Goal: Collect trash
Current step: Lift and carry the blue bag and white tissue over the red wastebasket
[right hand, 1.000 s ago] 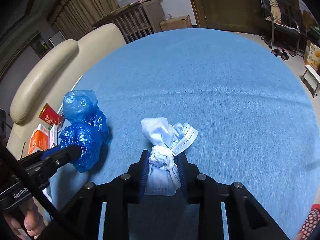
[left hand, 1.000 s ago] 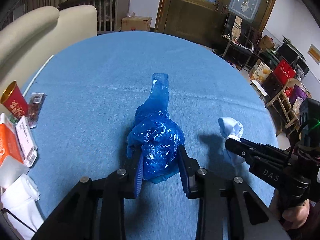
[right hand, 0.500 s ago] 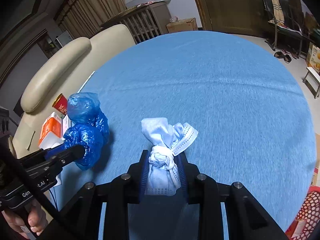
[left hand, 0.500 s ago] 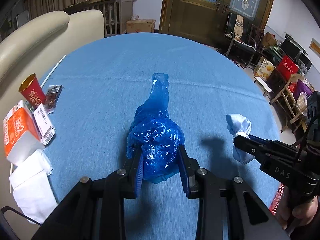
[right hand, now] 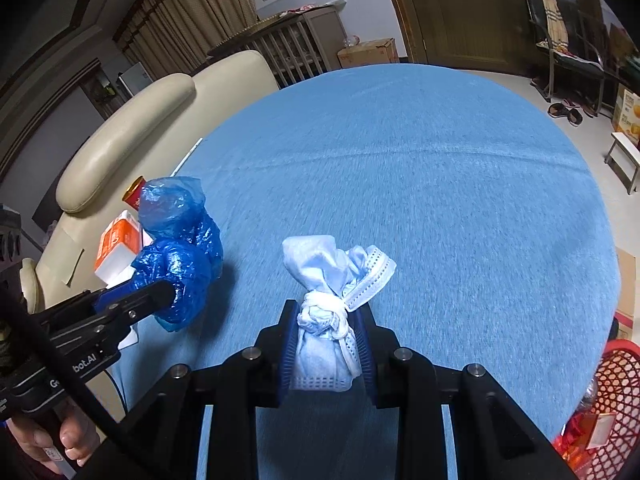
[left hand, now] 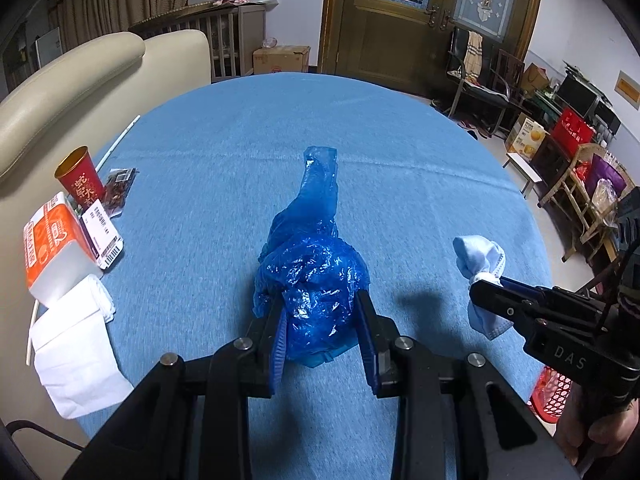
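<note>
The left hand-held gripper (left hand: 322,332) is closed on a crumpled blue plastic bag (left hand: 312,276) at lower centre of the left wrist view. The bag's bulk is clamped between the pads, and its loose neck projects up the frame beyond the fingertips. The right hand-held gripper (right hand: 326,344) is closed tightly on a knotted face mask (right hand: 328,304) at lower centre of the right wrist view. The grip is taken just below the knot, so the pleated end and ear loops are kept bundled. Both items appear clear of the worktop (right hand: 440,184), each casting a shadow on the cloth beneath. This is judged to be the carry step, one piece of trash per gripper.

A red mesh basket (right hand: 612,404) is seen at the lower right edge of the right wrist view, beside the worktop and lower than it. It already holds some items and is judged to be the likely destination.

The worktop is round and covered with a blue cloth. Along its left edge in the left wrist view, further items are seen:

- a red paper cup (left hand: 80,178)
- an orange and white carton (left hand: 56,248)
- white tissues (left hand: 76,356)

A cream sofa (left hand: 60,80) stands at upper left. A wooden door (left hand: 404,20) with glass panels is at top centre.
</note>
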`<action>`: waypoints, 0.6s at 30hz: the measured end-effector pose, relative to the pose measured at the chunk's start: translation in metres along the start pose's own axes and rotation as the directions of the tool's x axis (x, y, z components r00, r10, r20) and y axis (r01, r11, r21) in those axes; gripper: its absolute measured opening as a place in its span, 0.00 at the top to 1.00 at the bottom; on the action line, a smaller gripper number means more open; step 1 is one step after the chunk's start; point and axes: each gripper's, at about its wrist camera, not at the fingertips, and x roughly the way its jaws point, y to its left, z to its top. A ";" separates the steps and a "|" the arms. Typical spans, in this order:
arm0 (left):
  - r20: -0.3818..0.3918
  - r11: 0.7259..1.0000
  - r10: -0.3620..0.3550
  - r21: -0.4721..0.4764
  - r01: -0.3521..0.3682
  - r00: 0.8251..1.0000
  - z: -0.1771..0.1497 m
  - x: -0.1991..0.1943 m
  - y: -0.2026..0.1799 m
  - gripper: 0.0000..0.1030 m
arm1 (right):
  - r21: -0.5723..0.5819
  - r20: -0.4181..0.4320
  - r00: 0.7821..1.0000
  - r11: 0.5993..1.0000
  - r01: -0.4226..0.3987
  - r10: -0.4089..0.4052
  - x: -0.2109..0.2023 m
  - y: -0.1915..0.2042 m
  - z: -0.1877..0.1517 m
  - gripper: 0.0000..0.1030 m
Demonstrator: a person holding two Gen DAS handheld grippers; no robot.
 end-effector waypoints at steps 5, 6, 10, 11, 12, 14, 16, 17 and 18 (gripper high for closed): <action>0.013 1.000 0.014 0.014 -0.015 1.000 -0.007 -0.007 -0.005 0.67 | 0.013 0.009 1.000 1.000 -0.010 0.010 -0.011 -0.003 -0.008 0.70; 0.015 1.000 0.016 0.015 -0.016 1.000 -0.008 -0.009 -0.007 0.67 | 0.017 0.013 1.000 1.000 -0.011 0.011 -0.013 -0.004 -0.009 0.70; 0.022 1.000 0.017 0.018 -0.018 1.000 -0.013 -0.016 -0.012 0.67 | 0.035 0.019 1.000 0.999 -0.019 0.018 -0.019 -0.006 -0.010 0.70; 0.024 1.000 0.018 0.019 -0.018 1.000 -0.014 -0.019 -0.014 0.67 | 0.035 0.023 1.000 0.999 -0.019 0.018 -0.021 -0.006 -0.011 0.70; 0.025 1.000 0.018 0.021 -0.019 1.000 -0.016 -0.021 -0.016 0.67 | 0.035 0.025 1.000 0.999 -0.018 0.017 -0.023 -0.007 -0.011 0.70; 0.028 0.999 0.019 0.029 -0.020 0.999 -0.018 -0.024 -0.019 0.67 | 0.039 0.028 0.999 0.999 -0.023 0.022 -0.026 -0.007 -0.013 0.70; 0.030 0.999 0.020 0.037 -0.021 0.999 -0.021 -0.028 -0.022 0.67 | 0.041 0.035 0.999 0.999 -0.025 0.023 -0.030 -0.006 -0.015 0.70; 0.031 0.999 0.019 0.041 -0.020 0.999 -0.022 -0.029 -0.023 0.67 | 0.041 0.038 0.999 0.999 -0.025 0.024 -0.032 -0.006 -0.017 0.70; 0.033 0.999 0.019 0.046 -0.021 0.999 -0.023 -0.030 -0.024 0.67 | 0.041 0.040 0.999 0.999 -0.027 0.026 -0.035 -0.006 -0.018 0.70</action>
